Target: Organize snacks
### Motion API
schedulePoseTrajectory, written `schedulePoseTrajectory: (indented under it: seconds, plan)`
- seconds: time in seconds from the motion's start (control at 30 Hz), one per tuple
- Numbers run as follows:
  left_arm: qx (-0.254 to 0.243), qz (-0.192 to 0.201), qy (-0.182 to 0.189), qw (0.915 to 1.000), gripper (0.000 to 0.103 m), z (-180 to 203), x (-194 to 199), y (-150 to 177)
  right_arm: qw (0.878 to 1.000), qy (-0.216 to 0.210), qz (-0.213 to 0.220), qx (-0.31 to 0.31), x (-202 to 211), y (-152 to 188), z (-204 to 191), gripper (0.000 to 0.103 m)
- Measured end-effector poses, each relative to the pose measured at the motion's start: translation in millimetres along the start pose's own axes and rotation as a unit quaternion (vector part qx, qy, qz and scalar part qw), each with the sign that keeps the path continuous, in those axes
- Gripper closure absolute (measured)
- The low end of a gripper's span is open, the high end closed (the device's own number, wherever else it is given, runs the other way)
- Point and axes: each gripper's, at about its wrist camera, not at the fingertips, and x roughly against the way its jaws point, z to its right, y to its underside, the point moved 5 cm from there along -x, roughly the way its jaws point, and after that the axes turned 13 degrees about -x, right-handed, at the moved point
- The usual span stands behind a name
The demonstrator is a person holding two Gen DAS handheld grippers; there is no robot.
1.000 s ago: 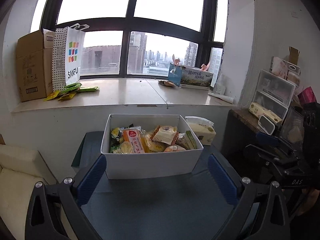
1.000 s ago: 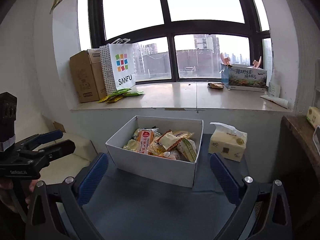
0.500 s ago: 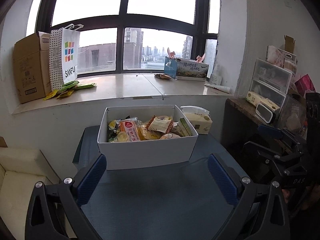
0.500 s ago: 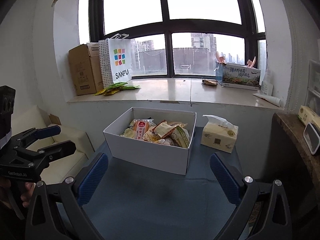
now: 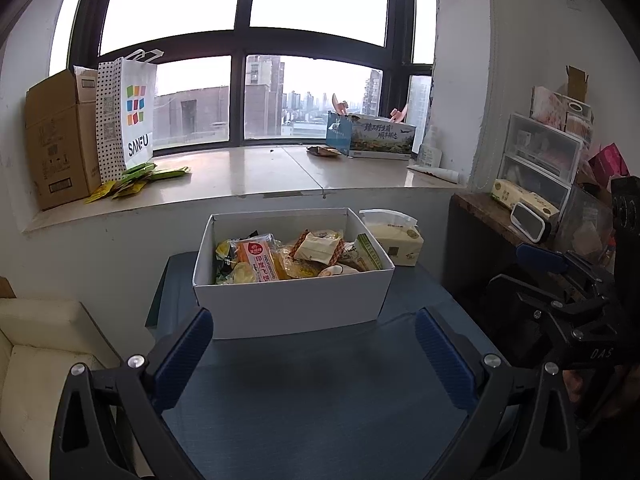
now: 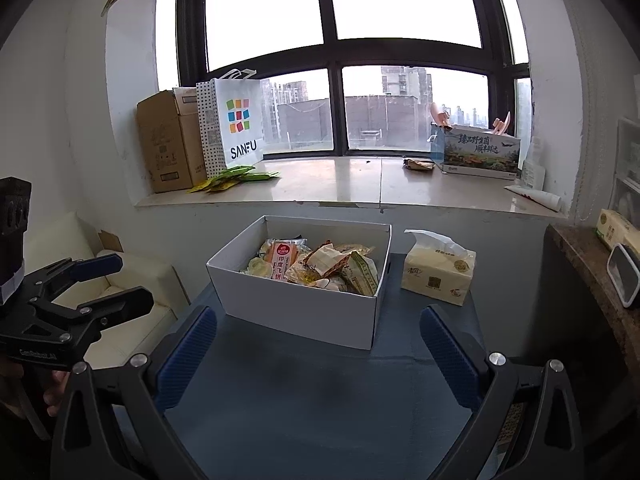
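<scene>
On the dark blue tabletop [image 5: 320, 392], under the big window, sits a white box [image 5: 294, 304] packed with snacks [image 5: 296, 258], and both tools are hanging back from it. The left gripper [image 5: 314, 344] hovers low over the near part of the tabletop, its blue-padded fingers [image 5: 182, 354] spread wide with nothing between them, and the box's front wall sits just beyond the tips. The right gripper [image 6: 318, 344] is released just the same, fingers [image 6: 448, 356] well apart, gripping nothing, looking at the box from a little to its right so one corner points this way.

Inside the box, an orange-and-white packet [image 6: 285, 261] lies on the left of the heap, a brown-edged wrapper [image 6: 326, 261] in the middle, a green-striped pack [image 6: 365, 274] against the right wall. None of it is touched by either tool.

Just beside the box on its right, a pack of tissues [image 6: 438, 274] stands on the same tabletop, a sheet poking up. Behind, on the windowsill [image 5: 256, 178], a cardboard carton [image 5: 60, 148] and a white shopping bag [image 5: 130, 120] stand together at the left, green and yellow sachets [image 5: 138, 180] scattered at their foot, and a printed box [image 5: 372, 140] sits far right.
</scene>
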Motion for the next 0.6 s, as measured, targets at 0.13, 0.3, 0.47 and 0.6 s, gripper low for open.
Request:
schedulePoseTrajectory:
  seconds: [0.13, 0.3, 0.47, 0.6]
  plan:
    - [-0.001, 0.000, -0.002, 1.0000, 0.000, -0.2, 0.7, 0.3, 1.000, 0.000, -0.001, -0.001, -0.1, -0.1, 0.8, 0.000]
    - [-0.002, 0.000, -0.002, 1.0000, 0.000, 0.8, 0.6, 0.1, 1.000, -0.001, -0.002, 0.000, 0.0, -0.2, -1.0, 0.000]
    - [-0.001, 0.000, -0.002, 1.0000, 0.000, -0.5, 0.6, 0.7, 1.000, -0.004, -0.003, 0.004, -1.0, 1.0, -2.8, 0.000]
    - [0.002, -0.001, -0.002, 1.0000, 0.000, -1.5, -0.2, 1.8, 1.000, -0.003, -0.004, 0.003, -2.2, 1.2, -2.6, 0.000]
